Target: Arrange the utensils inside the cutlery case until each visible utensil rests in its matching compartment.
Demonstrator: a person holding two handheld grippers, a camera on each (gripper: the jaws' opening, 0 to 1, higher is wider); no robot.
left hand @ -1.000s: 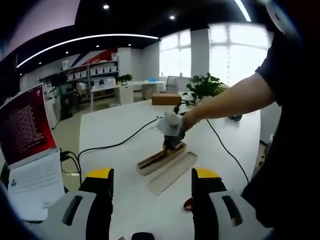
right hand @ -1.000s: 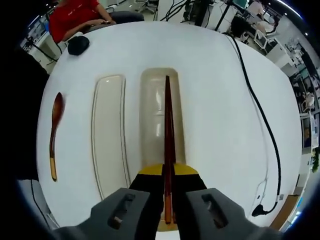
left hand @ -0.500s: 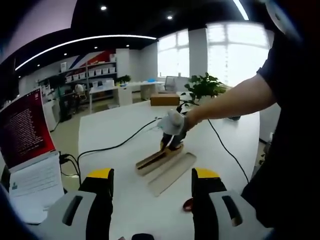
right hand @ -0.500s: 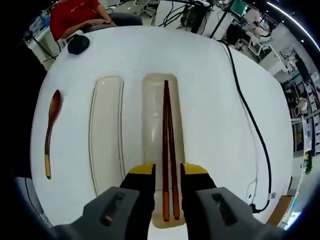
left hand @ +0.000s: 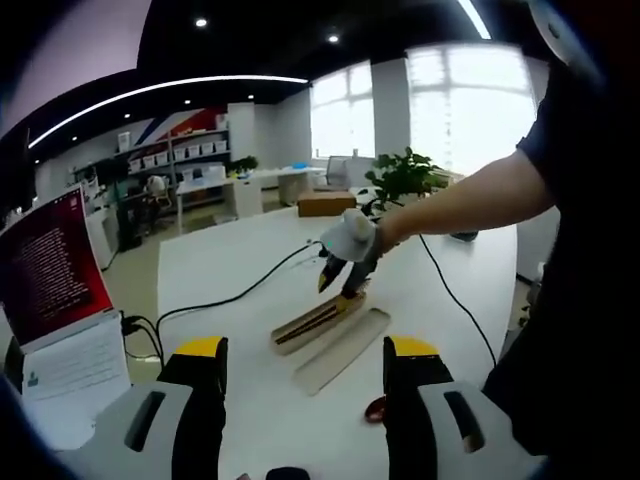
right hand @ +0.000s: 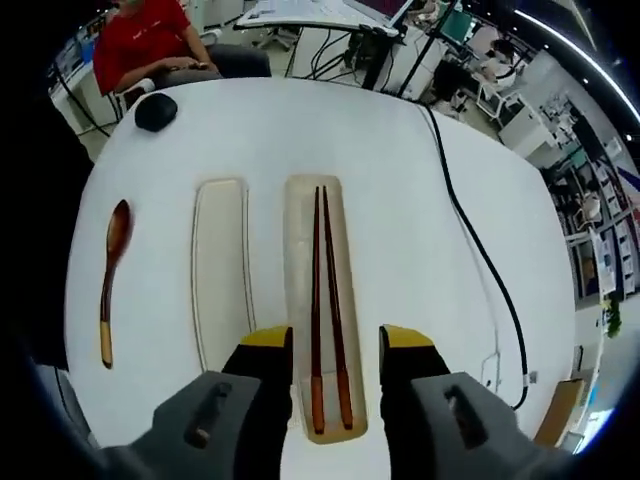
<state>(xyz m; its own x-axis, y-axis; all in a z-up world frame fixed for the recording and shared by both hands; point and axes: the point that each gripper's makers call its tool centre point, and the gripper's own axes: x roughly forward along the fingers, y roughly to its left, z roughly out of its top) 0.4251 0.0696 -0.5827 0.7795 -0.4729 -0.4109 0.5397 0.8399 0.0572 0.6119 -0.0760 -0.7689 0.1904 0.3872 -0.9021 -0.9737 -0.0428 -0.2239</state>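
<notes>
Two long beige trays lie side by side on the white surface [right hand: 400,200] in the right gripper view, with a wooden spoon [right hand: 112,270] well apart to their left, its dark bowl pointing away and its paler handle end nearer the camera. The left tray [right hand: 222,270], which looks like the lid of the cutlery case, holds nothing. The right tray, the case base [right hand: 300,215], holds a pair of dark red-brown chopsticks [right hand: 323,300] lying lengthwise inside it, close together and almost parallel. The right gripper [right hand: 335,350] hangs above the near end of that base with its yellow-tipped jaws spread apart, one on each side of the chopsticks and touching neither. A black cable [right hand: 480,260] runs across the surface to the right. At the far edge sit a dark round object [right hand: 156,110] and a person in a red top [right hand: 140,45].

In the left gripper view, a laptop [left hand: 55,300] with a red screen stands at the left. The left gripper [left hand: 305,365] is held low with its jaws wide apart, holding nothing. Beyond it the case base [left hand: 305,325] and lid [left hand: 345,350] lie on the surface, and the right gripper [left hand: 335,278], held by a gloved hand [left hand: 352,238], hovers above the base's far end.
</notes>
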